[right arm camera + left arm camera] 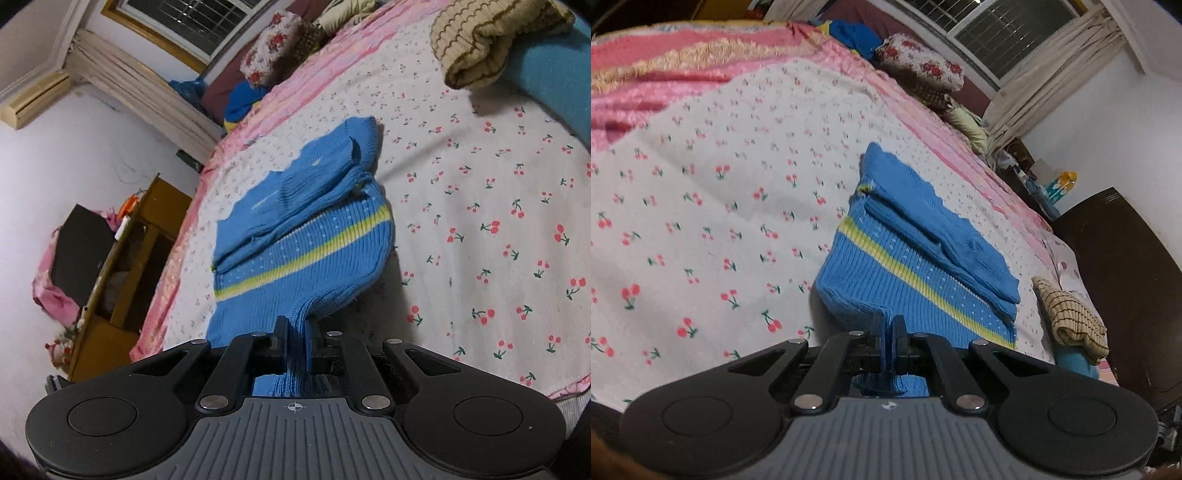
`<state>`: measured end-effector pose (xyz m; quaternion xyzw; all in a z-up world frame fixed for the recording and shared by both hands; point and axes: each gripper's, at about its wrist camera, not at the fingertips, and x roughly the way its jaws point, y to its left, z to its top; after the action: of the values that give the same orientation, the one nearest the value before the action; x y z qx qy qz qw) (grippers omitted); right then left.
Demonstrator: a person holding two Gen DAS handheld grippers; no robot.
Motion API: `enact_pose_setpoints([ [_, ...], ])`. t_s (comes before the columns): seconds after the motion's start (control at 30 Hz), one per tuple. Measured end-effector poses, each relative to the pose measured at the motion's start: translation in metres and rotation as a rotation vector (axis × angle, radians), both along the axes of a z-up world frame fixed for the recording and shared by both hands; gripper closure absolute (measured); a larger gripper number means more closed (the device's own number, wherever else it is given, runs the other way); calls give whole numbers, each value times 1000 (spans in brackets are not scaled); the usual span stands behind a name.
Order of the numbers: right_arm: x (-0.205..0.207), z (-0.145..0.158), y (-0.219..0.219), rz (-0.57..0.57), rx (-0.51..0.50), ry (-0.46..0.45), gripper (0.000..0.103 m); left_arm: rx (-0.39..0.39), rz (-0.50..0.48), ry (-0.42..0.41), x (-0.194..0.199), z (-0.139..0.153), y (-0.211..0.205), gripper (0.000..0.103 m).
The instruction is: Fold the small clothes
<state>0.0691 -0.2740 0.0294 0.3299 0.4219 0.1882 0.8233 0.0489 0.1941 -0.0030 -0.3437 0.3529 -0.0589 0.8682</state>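
**A:** What lies on the bed [701, 192]?

**B:** A small blue knitted sweater [923, 258] with a yellow stripe lies on a white sheet printed with red cherries. Its sleeves are folded in over the body. The near hem is lifted off the sheet.

**A:** What holds the hem?

**B:** Both tools. The left gripper [888, 332] has its jaws clenched on a bunch of blue knit at one near corner. The right gripper [295, 332] has its jaws clamped on the knit at the other near corner, where the fabric gathers into tight pleats.

**A:** What else is close by?

**B:** A folded cream garment with dark checked lines [1071, 321] rests near the bed's edge, apart from the sweater, partly on something teal. A pink fuzzy blanket [665, 77] borders the sheet. A floral pillow [923, 62] sits at the far end, under a barred window [1008, 33] with pale curtains
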Motion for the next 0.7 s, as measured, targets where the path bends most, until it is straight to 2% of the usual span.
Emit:
enact_pose_setpoints([
  [0.1,6,-6,-1,-8,15,25,94,-28,-12,-11,8,-1,-3,93],
  [0.27,24,0,0,-25,56,-6,94,-80,-4,-72,33,6,-1,93],
  [0.7,117,9,6,-107,135,-109,96,-124,36,-194,124,23,12,93],
])
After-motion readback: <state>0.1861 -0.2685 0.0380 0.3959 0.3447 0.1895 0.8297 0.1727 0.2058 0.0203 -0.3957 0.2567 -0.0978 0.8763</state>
